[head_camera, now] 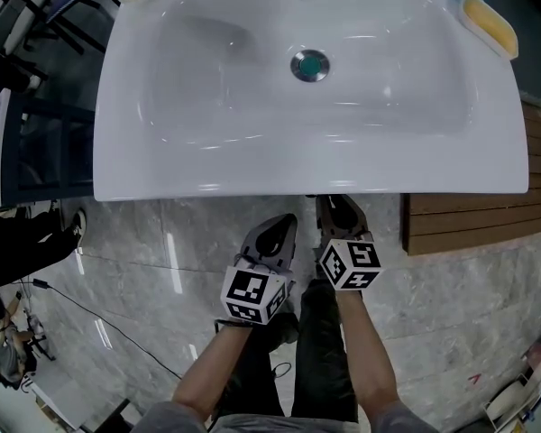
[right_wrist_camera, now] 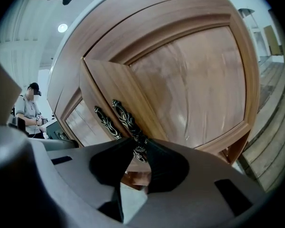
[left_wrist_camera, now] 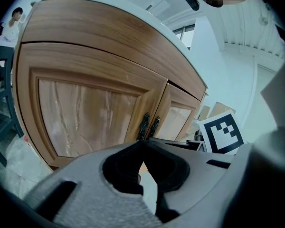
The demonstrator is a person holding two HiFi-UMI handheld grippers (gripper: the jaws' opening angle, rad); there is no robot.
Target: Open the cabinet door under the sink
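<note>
while the person is standing at the white sink, the right gripper is reaching under its front rim and clamping its jaws on the lower end of the ornate dark handle of the right cabinet door. that door's free edge is appearing to stand slightly forward of the left cabinet door, though the gap is hard to judge. the left gripper is hovering short of the wooden cabinet, its jaws pressing together on nothing and pointing toward the seam where the two doors are meeting. in the head view it is sitting just beside the right gripper, a little further back from the sink. a yellow soap dish is resting on the sink's far right corner. a slatted wooden platform is lying on the marble floor at the right.
</note>
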